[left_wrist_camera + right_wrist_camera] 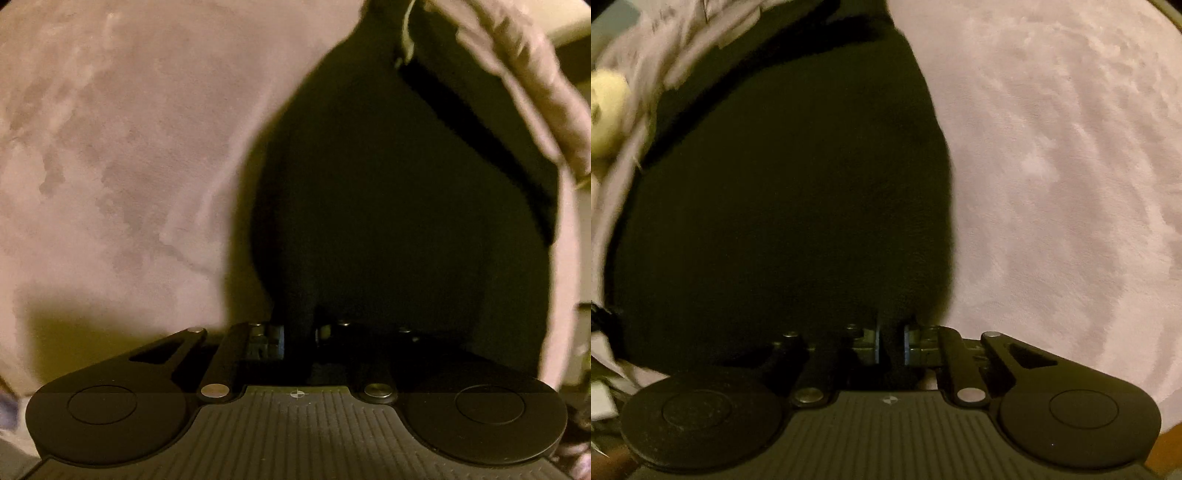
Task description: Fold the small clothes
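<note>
A black garment lies spread on a pale pink plush surface; it also fills the left and middle of the right wrist view. My left gripper is shut on the near edge of the black cloth, which bunches between its jaws. My right gripper is shut on another part of the garment's near edge, with a fold of black cloth pinched between its blue-edged pads. The fingertips of both are partly buried in dark fabric.
A rumpled pale cloth lies past the garment at the upper right of the left wrist view and at the upper left of the right wrist view. A cream round object sits at the far left.
</note>
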Available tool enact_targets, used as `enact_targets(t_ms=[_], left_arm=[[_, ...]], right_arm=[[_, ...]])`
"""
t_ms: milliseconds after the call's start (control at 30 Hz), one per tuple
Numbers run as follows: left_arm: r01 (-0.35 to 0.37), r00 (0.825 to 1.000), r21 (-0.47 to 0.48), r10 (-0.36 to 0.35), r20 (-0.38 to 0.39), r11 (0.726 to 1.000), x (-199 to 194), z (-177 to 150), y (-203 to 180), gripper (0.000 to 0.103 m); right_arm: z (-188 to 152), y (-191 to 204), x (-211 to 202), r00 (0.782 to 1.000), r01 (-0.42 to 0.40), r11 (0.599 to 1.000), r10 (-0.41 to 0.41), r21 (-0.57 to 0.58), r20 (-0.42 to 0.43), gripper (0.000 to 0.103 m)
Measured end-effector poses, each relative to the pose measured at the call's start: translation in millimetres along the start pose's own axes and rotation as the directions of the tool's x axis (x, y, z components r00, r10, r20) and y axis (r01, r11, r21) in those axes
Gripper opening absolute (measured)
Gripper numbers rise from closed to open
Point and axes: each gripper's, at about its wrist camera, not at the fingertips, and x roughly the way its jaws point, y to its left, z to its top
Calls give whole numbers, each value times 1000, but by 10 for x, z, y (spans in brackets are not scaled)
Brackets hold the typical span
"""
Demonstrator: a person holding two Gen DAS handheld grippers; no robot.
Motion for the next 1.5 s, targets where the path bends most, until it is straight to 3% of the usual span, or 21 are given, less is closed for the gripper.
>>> enact_targets(t_ms=[167, 333, 433, 567, 733, 800, 900, 933, 1100, 1233, 1500], left_arm=[[100, 984, 2, -100, 146, 995, -242, 327, -206, 15], [125, 947, 24, -127, 294, 992, -279, 780, -409, 15], [100, 935, 40, -107, 339, 994, -165, 987, -514, 15], [15, 938, 51, -31, 345, 999, 43, 1192, -666, 13], [-103, 950, 63, 79, 302, 993, 243, 1281, -773, 20], [-134, 951, 97, 100, 293, 986, 257, 1280, -850, 27], [-183, 945, 160, 129, 300, 970, 225, 1238, -941, 57], [-206, 940, 178, 144, 308, 962, 210, 1216, -967, 59], [-266, 929, 243, 181, 323, 933, 176, 1150, -989, 63], [-265, 931, 243, 182, 317, 933, 160, 1149, -961, 63], [-277, 925, 246, 189, 329, 929, 135, 1157, -947, 64]], right_arm=[[351, -3, -184, 978, -153, 980, 131, 126, 164, 10], [717, 79, -123, 949, -162, 979, 121, 120, 292, 10], [873, 77, -1, 940, -121, 986, 76, 115, 333, 10], [1116, 153, 147, 943, -59, 991, 16, 119, 334, 10], [1178, 248, 212, 937, 28, 993, -66, 116, 343, 10], [1161, 263, 187, 934, 39, 992, -78, 118, 349, 10], [1115, 280, 140, 928, 74, 992, -106, 102, 357, 12], [1095, 278, 124, 926, 83, 991, -114, 102, 359, 13], [1061, 241, 79, 914, 125, 985, -162, 122, 371, 20], [1138, 176, -17, 898, 132, 980, -183, 150, 401, 28], [1085, 341, 16, 913, 228, 973, -202, -34, 355, 40]])
